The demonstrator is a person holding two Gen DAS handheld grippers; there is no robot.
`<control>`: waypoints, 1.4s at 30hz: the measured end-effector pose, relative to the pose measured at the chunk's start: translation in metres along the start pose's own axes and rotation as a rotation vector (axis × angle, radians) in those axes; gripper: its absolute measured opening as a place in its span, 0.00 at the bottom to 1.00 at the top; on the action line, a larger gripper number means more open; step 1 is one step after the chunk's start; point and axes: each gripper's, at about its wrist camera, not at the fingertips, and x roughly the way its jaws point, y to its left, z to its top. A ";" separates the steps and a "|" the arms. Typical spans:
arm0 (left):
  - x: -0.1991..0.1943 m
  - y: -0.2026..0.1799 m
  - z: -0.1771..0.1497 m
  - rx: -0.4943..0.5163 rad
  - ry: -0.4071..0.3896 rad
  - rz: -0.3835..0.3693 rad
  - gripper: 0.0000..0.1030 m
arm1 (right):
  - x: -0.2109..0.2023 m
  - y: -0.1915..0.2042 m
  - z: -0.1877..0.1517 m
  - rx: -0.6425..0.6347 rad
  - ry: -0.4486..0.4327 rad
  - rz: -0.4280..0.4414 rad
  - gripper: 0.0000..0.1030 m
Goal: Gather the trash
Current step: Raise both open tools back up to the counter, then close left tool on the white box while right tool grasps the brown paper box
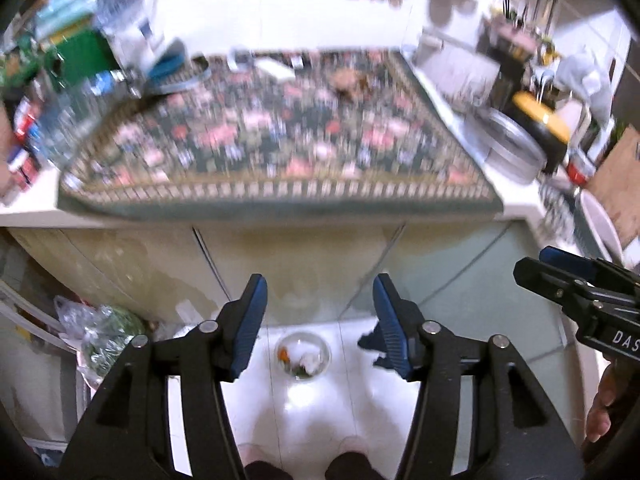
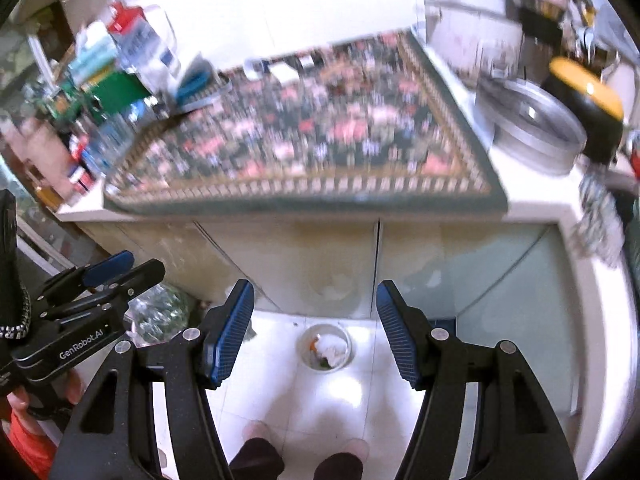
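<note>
A clear round bin [image 1: 304, 356] with white and orange scraps in it stands on the white floor below the counter; it also shows in the right wrist view [image 2: 326, 346]. My left gripper [image 1: 320, 292] is open and empty, held high above the bin. My right gripper [image 2: 316, 300] is open and empty, also above the bin. On the floral cloth [image 1: 276, 140] lie a white piece [image 1: 276, 68] and a brown crumpled scrap [image 1: 348, 80] near the far edge. The views are blurred.
Bottles and boxes [image 1: 80, 60] crowd the counter's left end. A metal pan [image 2: 536, 120] and a black-and-yellow pot [image 2: 584, 100] stand at the right. Plastic bags [image 1: 100, 332] lie on the floor at left. Cabinet doors [image 2: 300, 256] face me. My feet [image 2: 304, 460] show below.
</note>
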 end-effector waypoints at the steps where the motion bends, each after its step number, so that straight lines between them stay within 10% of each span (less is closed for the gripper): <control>1: -0.011 -0.004 0.006 -0.011 -0.018 0.008 0.57 | -0.014 -0.001 0.008 -0.019 -0.021 -0.001 0.58; 17: -0.048 0.007 0.099 -0.032 -0.178 -0.005 0.75 | -0.044 0.007 0.084 -0.118 -0.198 -0.055 0.69; 31: 0.032 0.078 0.245 0.097 -0.191 -0.053 0.75 | 0.029 0.029 0.196 0.012 -0.222 -0.184 0.69; 42: 0.116 0.107 0.296 0.105 -0.110 -0.060 0.75 | 0.112 0.009 0.247 0.076 -0.126 -0.224 0.69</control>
